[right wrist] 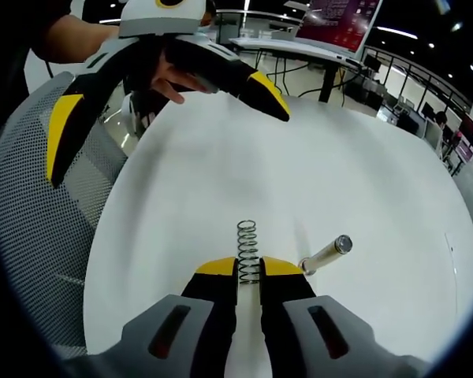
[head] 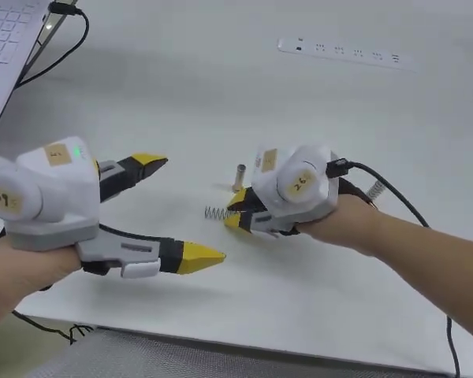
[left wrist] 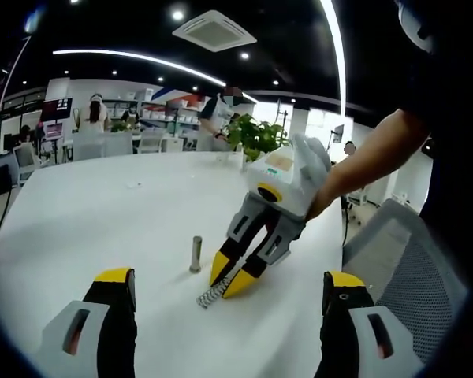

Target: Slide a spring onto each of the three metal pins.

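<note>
From where I stand, the job looks barely begun. The right tool (right wrist: 248,268) has its jaws pressed together on one end of a spring (right wrist: 247,236). The rest of the coil pokes out past the yellow tips, low over the white table (head: 299,118); I cannot tell whether its free end touches the surface.

One metal pin (head: 240,178) stands upright and bare just beside those tips, at about 12 o'clock from them in the head view. The spring points off toward 9 o'clock, so coil and pin are close but not lined up, and nothing is threaded on that pin yet.

The left tool (head: 176,207) hangs over the table at 9 o'clock from the right one, jaws wide apart and holding nothing.

I can make out one pin and one spring for certain. Past the right wrist, at about 3 o'clock, sits a small ribbed thing (head: 374,190), too small to name; it might be a pin already wearing a spring.

By my reckoning, no pin can be counted as done with any confidence. The first spring is in hand and would need turning end-on over the pin's top, and the other pins are left to do.

A power strip (head: 339,53) lies well off at 12 o'clock, and a laptop (head: 4,39) at 10 o'clock.
</note>
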`<state>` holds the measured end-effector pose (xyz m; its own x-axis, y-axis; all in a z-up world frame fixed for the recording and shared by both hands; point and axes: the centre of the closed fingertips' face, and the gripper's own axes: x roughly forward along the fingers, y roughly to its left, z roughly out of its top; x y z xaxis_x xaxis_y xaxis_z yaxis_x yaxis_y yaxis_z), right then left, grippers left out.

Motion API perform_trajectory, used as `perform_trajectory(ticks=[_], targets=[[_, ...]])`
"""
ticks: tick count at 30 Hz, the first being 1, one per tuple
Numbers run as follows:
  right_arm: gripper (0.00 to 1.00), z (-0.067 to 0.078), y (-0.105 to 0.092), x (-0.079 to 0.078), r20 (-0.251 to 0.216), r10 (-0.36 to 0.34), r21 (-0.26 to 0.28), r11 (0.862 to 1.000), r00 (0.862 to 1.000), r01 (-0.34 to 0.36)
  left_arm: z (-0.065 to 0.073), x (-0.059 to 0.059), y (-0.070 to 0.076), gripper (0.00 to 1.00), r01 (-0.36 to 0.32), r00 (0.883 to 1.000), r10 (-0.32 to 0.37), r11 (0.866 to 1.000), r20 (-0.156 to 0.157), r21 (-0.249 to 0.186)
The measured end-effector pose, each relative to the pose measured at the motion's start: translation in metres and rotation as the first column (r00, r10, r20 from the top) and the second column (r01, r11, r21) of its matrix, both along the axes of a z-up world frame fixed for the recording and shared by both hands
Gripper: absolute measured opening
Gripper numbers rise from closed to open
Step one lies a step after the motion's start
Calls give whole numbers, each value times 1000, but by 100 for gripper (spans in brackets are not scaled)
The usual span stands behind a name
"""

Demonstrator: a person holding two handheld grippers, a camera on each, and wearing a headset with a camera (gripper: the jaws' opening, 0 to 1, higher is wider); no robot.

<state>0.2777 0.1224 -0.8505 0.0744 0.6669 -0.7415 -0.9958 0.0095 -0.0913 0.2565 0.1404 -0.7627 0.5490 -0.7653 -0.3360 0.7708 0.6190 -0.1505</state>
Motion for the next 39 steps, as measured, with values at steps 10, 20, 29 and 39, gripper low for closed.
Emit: perform_trajectory(ticks=[10,20,29,39], targets=[[8,29,-16,-4,-12,-50,78,996,999,51,1,-2,-13,93,34,999,-34,999,-5,6],[8,58,-37,-14,-15,-57,126,990,998,59,6,-7,-26,87,76,997,-76,997,-8,-13],[8,71,-57,-19,-3,-50,131,990,999,50,11,-8,-38,82,113,994,-113,994,-2,-16],[8,79,-65,-28,14,-36,139,990,999,34,13,-12,-51,64,183,983,-184,983,-22,-26]])
